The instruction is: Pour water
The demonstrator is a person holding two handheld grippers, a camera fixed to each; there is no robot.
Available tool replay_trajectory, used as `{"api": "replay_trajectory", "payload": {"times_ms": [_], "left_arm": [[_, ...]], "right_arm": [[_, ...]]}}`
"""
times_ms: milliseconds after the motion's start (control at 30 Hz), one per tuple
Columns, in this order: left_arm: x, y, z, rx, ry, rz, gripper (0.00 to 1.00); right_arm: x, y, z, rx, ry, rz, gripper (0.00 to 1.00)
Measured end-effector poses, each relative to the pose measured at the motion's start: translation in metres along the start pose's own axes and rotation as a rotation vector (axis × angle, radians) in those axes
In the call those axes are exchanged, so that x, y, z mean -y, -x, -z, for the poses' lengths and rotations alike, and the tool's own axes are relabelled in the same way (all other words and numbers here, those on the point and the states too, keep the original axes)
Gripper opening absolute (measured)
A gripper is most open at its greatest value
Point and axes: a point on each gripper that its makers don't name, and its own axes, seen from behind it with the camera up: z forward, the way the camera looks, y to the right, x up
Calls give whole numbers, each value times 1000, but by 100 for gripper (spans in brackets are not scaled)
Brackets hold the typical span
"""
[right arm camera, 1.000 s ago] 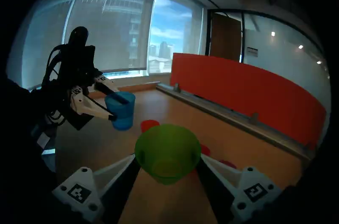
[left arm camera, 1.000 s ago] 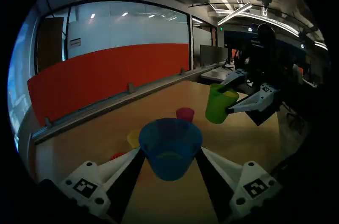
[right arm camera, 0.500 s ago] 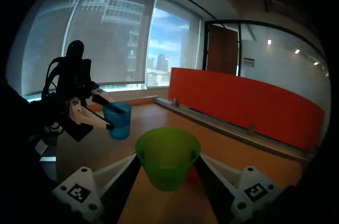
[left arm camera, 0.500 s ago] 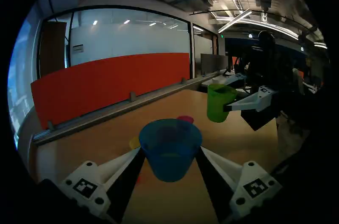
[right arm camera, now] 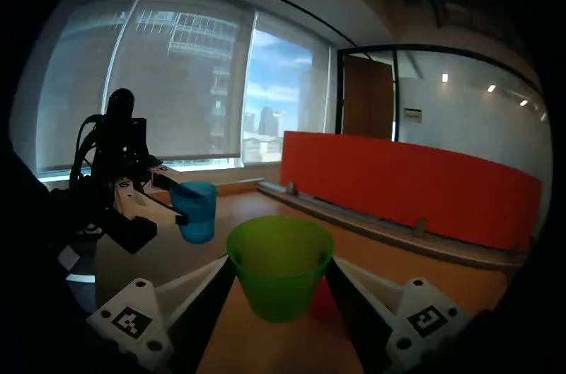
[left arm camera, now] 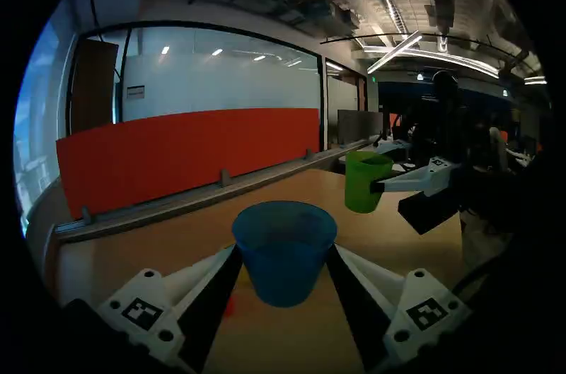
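Note:
My left gripper [left arm camera: 284, 261] is shut on a blue cup [left arm camera: 284, 250], held upright above the wooden table [left arm camera: 396, 232]. The right gripper view shows that same blue cup [right arm camera: 194, 210] at the left, carried by the left gripper [right arm camera: 175, 206]. A green cup [right arm camera: 280, 266] sits upright between the fingers of my right gripper [right arm camera: 280, 271], which is shut on it. In the left gripper view the green cup [left arm camera: 364, 180] hangs at the right, held by the right gripper [left arm camera: 385, 177]. Both cups are level and apart from each other.
A red cup [right arm camera: 322, 300] stands on the table just behind the green one. A small red thing [left arm camera: 230, 305] lies on the table by my left finger. An orange partition [left arm camera: 184, 151] and rail run along the table's far edge. Large windows [right arm camera: 184, 91] lie beyond.
Both grippers have tipped back to level with their cups, so the cup insides no longer show. The small cups on the table have dropped out of sight behind the blue cup.

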Motion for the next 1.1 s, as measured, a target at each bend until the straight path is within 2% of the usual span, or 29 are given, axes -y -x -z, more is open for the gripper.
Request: {"api": "replay_trajectory", "payload": {"times_ms": [300, 667, 1100], "left_arm": [[0, -9, 2, -36, -1, 11, 83], [2, -11, 3, -42, -6, 4, 83], [5, -21, 3, -74, -32, -64, 82]], "right_arm": [[0, -7, -3, -22, 1, -6, 89], [-4, -8, -2, -25, 5, -1, 89], [4, -3, -6, -19, -26, 1, 88]]}}
